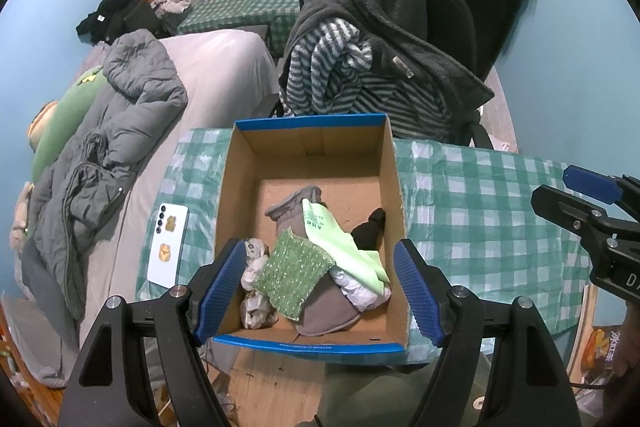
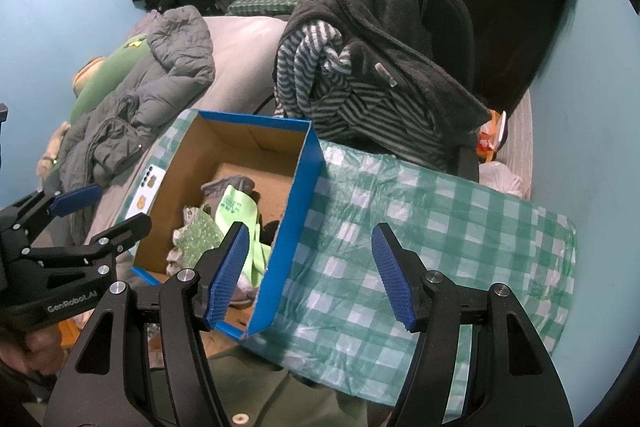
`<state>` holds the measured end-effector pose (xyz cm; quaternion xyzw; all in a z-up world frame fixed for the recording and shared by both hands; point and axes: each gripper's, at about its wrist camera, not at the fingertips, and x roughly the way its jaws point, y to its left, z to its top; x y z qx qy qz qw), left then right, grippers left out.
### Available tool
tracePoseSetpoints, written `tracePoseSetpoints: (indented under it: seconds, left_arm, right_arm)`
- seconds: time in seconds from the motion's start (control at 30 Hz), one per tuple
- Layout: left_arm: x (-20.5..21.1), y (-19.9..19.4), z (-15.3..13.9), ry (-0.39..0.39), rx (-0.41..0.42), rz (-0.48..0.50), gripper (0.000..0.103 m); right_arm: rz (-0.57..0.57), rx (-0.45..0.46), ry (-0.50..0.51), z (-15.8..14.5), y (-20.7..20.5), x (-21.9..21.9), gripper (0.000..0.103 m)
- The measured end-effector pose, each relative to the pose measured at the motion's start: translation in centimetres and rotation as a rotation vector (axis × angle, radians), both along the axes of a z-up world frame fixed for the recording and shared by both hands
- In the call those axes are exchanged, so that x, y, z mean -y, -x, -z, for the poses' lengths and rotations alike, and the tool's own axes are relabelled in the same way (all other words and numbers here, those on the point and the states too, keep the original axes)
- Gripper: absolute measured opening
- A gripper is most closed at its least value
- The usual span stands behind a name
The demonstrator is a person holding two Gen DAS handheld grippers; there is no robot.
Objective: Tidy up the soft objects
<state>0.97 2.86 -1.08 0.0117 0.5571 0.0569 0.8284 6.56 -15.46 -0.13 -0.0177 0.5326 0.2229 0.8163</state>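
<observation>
An open cardboard box with blue outer walls (image 1: 394, 163) (image 2: 298, 211) stands on a table with a green checked cloth (image 1: 480, 203) (image 2: 420, 227). Inside lie a green sparkly cloth (image 1: 294, 275), a light green cloth (image 1: 340, 239), a grey sock-like piece (image 1: 296, 207), a black item (image 1: 370, 229) and crumpled white pieces (image 1: 256, 287). My left gripper (image 1: 320, 291) is open and empty, above the box's near side. My right gripper (image 2: 314, 277) is open and empty, straddling the box's right wall near the front corner.
A white phone (image 1: 168, 247) lies on the cloth left of the box. A bed with a grey padded jacket (image 1: 120, 131) is at the left. A chair with a dark fleece and striped garment (image 1: 360, 67) stands behind the table. The right gripper also shows at the right edge of the left wrist view (image 1: 592, 211).
</observation>
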Motion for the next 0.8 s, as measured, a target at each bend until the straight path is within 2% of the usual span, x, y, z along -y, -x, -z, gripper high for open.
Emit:
tracePoseSetpoints:
  seconds: [0.8]
  left_arm:
    - [-0.05, 0.06, 0.16, -0.001, -0.016, -0.003, 0.078]
  right_arm:
    - [0.000, -0.002, -0.001, 0.04, -0.03, 0.00, 0.064]
